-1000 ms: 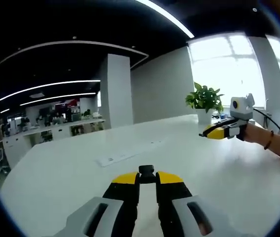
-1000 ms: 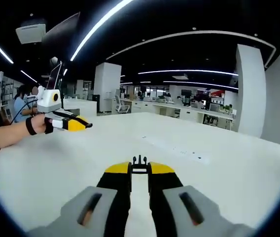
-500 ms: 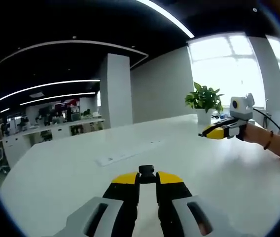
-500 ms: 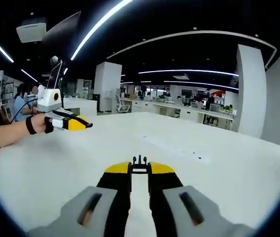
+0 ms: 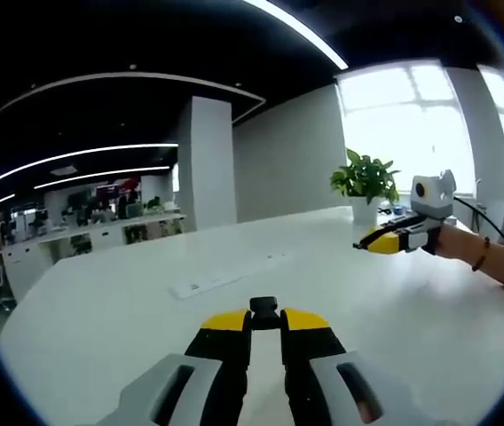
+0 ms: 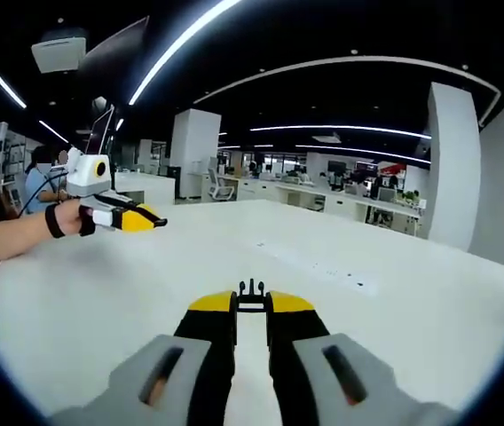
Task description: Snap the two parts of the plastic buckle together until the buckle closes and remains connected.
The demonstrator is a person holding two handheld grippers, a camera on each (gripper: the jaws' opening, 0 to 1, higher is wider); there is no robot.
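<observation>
A wide white table [image 5: 128,293] carries the scene, its bare top running away from both cameras toward an open-plan office of desks, white pillars and long ceiling light strips. At the table's far edge in the left gripper view stands a potted green plant [image 5: 365,177] before bright windows, and a flat white strip, seemingly a recessed socket panel [image 5: 206,284], lies along the table's middle; the same panel [image 6: 323,268] runs across the table top in the right gripper view. The left gripper [image 5: 264,321] rises from the bottom of its own view with its yellow-tipped jaws drawn close together, clamped on a small black buckle piece [image 5: 263,308] whose blocky end sticks up between the tips. In the right gripper view that gripper [image 6: 145,218] is held out above the table's left side by a person's hand wearing a dark wrist strap. The right gripper [image 6: 251,302] has its jaws likewise nearly closed, pinching the other black buckle piece [image 6: 251,289], whose thin prongs stand up from between the yellow tips. In the left gripper view the right gripper [image 5: 366,244] hovers above the table's right side near the plant, held by a bare forearm with a bracelet; whatever it grips there is too small to make out. The two buckle halves are well apart, each in its own gripper above the table, not joined.
</observation>
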